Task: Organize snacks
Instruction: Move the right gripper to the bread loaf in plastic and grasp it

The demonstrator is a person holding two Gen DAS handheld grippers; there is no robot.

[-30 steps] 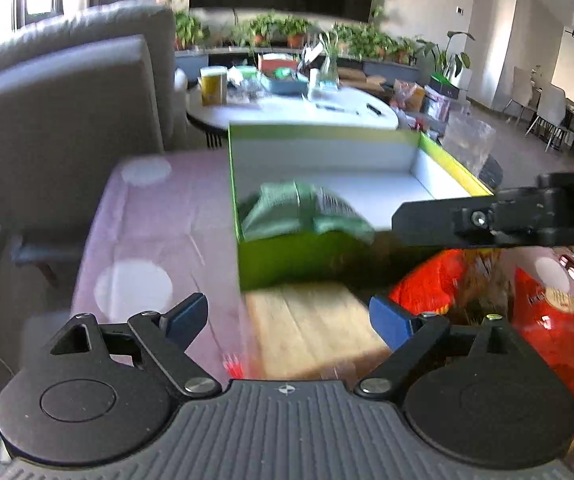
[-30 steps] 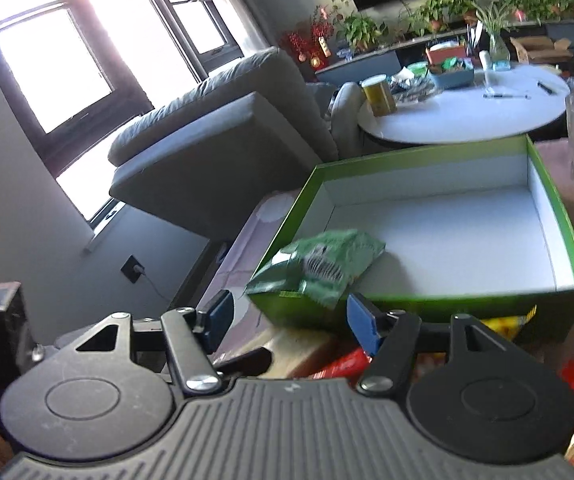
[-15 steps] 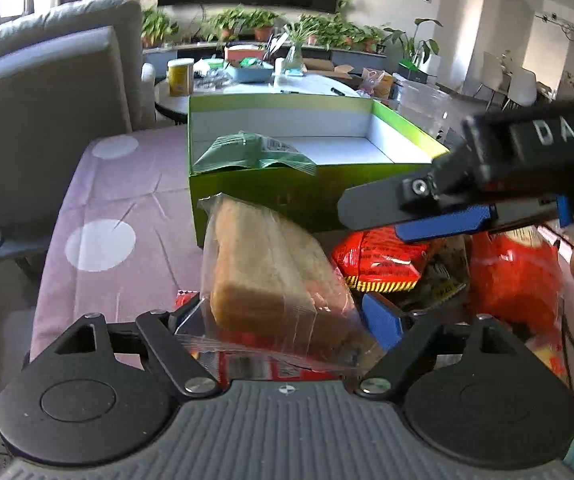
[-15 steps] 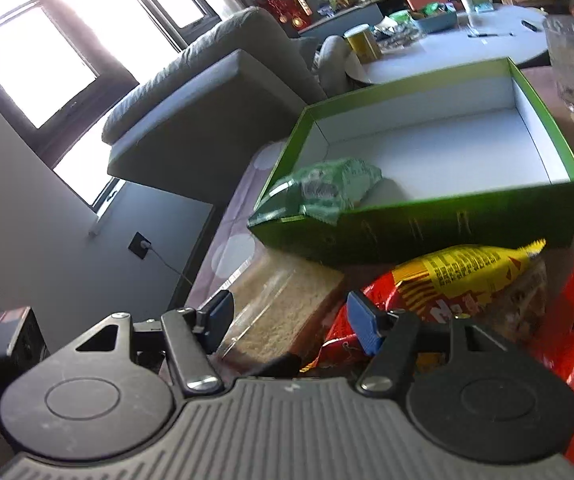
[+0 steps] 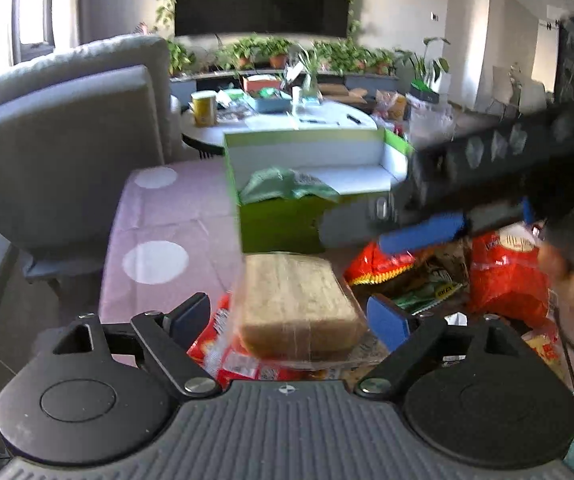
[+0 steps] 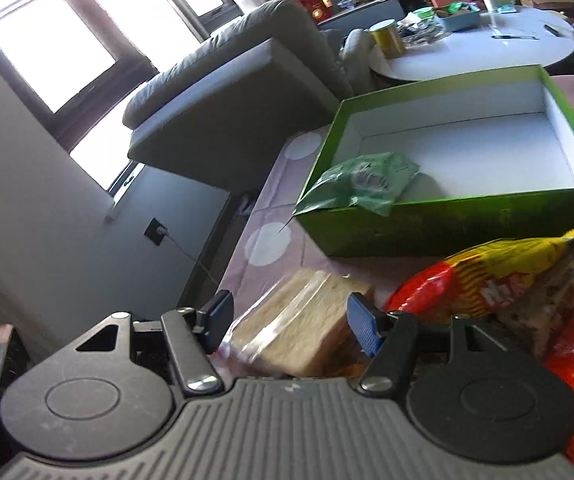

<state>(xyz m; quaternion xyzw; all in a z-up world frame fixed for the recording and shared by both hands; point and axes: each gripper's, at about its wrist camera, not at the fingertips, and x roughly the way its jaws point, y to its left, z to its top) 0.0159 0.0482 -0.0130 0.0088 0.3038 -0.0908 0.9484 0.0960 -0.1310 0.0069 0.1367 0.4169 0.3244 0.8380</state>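
Ahead of both my claws sits the green box holding a green packet, while my left claw and right claw, each wide open, straddle the wrapped bread ungripped.

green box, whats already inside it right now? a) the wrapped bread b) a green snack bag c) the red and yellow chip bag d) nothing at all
b: only the green snack bag lies in the green box, draped over its near corner; the wrapped bread and the red and yellow chip bag lie on the table in front of it.
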